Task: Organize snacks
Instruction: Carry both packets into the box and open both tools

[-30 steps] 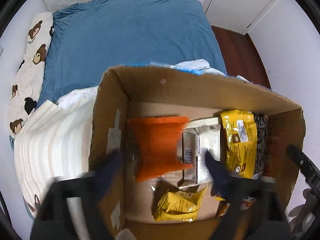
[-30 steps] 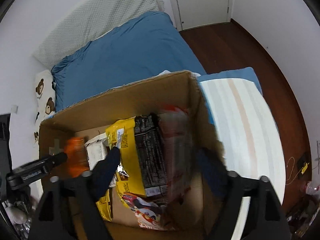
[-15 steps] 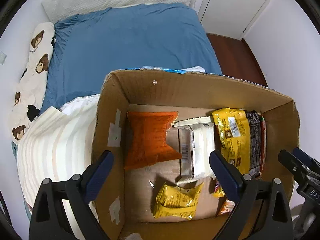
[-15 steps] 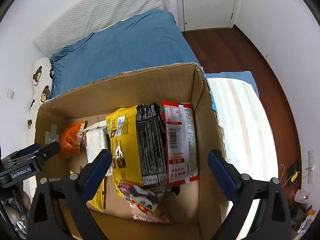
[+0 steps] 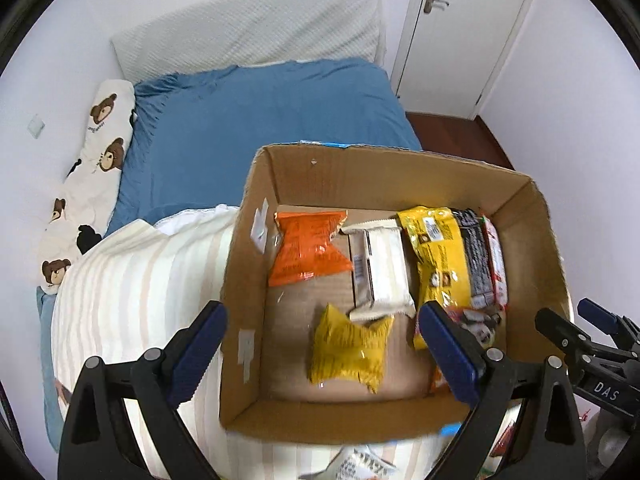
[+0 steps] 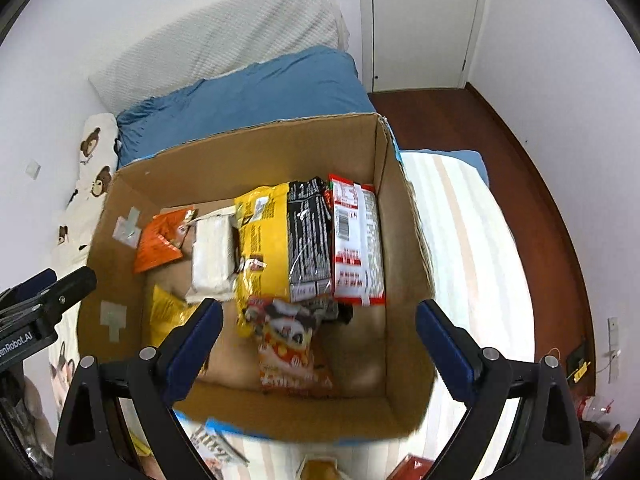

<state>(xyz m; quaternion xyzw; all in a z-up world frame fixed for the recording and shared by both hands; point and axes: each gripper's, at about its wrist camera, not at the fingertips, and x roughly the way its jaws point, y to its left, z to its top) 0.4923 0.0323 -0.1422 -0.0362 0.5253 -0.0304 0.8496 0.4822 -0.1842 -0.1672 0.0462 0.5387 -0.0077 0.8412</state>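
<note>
An open cardboard box (image 5: 360,168) (image 6: 248,148) stands on the bed and holds several snacks. Inside lie an orange bag (image 5: 308,246) (image 6: 158,240), a white packet (image 5: 384,268) (image 6: 212,254), a small yellow bag (image 5: 348,350) (image 6: 164,314), a big yellow-and-black pack (image 5: 444,256) (image 6: 280,240), a red-and-white pack (image 6: 356,240) and a cartoon-printed bag (image 6: 286,344). My left gripper (image 5: 324,354) is open and empty above the box's near left part. My right gripper (image 6: 320,352) is open and empty above the near right part.
The box rests on a striped blanket (image 5: 132,300) (image 6: 472,248) over a blue bed sheet (image 5: 260,116). A bear-print pillow (image 5: 88,168) lies at the left. More snack packets (image 6: 216,444) lie in front of the box. A white door (image 6: 420,20) and wood floor (image 6: 520,184) are at the right.
Both grippers have pulled up and back from inside the box, so more of the room shows. The orange bag and the red-and-white pack now lie released in the box.
</note>
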